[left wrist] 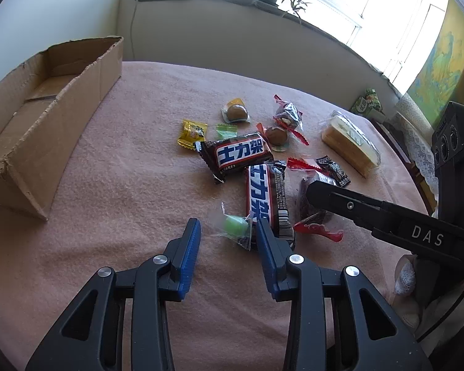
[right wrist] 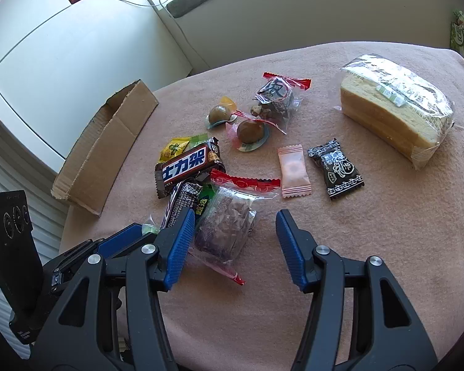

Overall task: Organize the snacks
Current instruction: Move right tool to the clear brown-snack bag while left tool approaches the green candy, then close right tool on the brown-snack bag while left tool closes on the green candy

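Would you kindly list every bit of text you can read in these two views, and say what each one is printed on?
"士力架" on the flat-lying chocolate bar.
"士力架", partly cut off, on the second chocolate bar beside the left claw.
"DAS" on the right claw's arm.
Large black character on the red-ended clear packet: not surely legible.
Print on the black candy, yellow candy and bread label: too small.

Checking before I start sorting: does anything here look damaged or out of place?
The cardboard box has ragged, torn edges and holds no snacks. The two Snickers bars lie jumbled with other wrapped snacks on the pink cloth.
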The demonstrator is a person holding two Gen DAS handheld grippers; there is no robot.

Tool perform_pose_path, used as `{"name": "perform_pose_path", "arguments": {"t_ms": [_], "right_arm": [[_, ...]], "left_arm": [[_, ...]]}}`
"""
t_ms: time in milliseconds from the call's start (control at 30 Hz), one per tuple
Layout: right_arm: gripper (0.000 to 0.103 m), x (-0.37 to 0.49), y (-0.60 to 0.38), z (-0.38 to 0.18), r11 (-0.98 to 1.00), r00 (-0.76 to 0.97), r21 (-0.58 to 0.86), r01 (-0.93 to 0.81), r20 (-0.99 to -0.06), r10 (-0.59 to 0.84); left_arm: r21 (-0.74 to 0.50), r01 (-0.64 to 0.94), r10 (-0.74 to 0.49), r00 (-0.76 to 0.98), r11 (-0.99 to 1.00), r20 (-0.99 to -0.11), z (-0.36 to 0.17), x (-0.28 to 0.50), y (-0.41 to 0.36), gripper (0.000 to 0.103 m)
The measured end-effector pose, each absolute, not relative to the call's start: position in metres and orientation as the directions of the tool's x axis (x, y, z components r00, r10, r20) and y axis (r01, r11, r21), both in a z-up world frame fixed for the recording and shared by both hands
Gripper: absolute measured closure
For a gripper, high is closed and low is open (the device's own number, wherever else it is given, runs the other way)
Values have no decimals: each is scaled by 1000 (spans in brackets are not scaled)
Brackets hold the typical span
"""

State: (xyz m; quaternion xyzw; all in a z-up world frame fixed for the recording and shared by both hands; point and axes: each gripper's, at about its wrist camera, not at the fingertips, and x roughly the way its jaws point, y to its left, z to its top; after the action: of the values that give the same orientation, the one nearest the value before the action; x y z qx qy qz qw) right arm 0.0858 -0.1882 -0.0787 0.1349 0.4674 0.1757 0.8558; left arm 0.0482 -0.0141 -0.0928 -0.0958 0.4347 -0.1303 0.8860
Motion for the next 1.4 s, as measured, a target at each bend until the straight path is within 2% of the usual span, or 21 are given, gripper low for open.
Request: {"name": "perform_pose_path", "arguments": {"t_ms": [267,367,500,533,700,1033,1100,1400], "right_arm": [[45,94,-180,-86,906,483,378,-190,-768,421],[57,93,-180,-87,904,478,379,-199,-768,427],[62,90,-185,-87,895,473,398,-200,-761,444],[62,89,-185,-87,894,473,401,-199,-760,446],[63,87,-186,-84,894,477,397,-206,-757,446],[66,82,-196,-80,884,490,425,-194,-739,463],[66,81,-199,-78,883,495,428,-192,-735,464],[66,87,-193,-85,890,483,413,-192,-749,453]], "left_arm": [[-292,150,-322,588,945,-742,-95,53,-13,68],[-285,160,-324,585,945,-743,-95,53,-13,68],[-262,180,-317,589,948,-743,-94,55,-19,68],[-247,184,-308,595,951,-742,-93,54,-21,73],[-229,193,-300,608,954,-735,-94,54,-24,82],[-253,175,-306,618,952,-724,-95,53,-17,82],[-228,175,-287,618,958,-732,-96,54,-19,73],[-202,180,-271,624,963,-733,-98,60,-23,72]]}}
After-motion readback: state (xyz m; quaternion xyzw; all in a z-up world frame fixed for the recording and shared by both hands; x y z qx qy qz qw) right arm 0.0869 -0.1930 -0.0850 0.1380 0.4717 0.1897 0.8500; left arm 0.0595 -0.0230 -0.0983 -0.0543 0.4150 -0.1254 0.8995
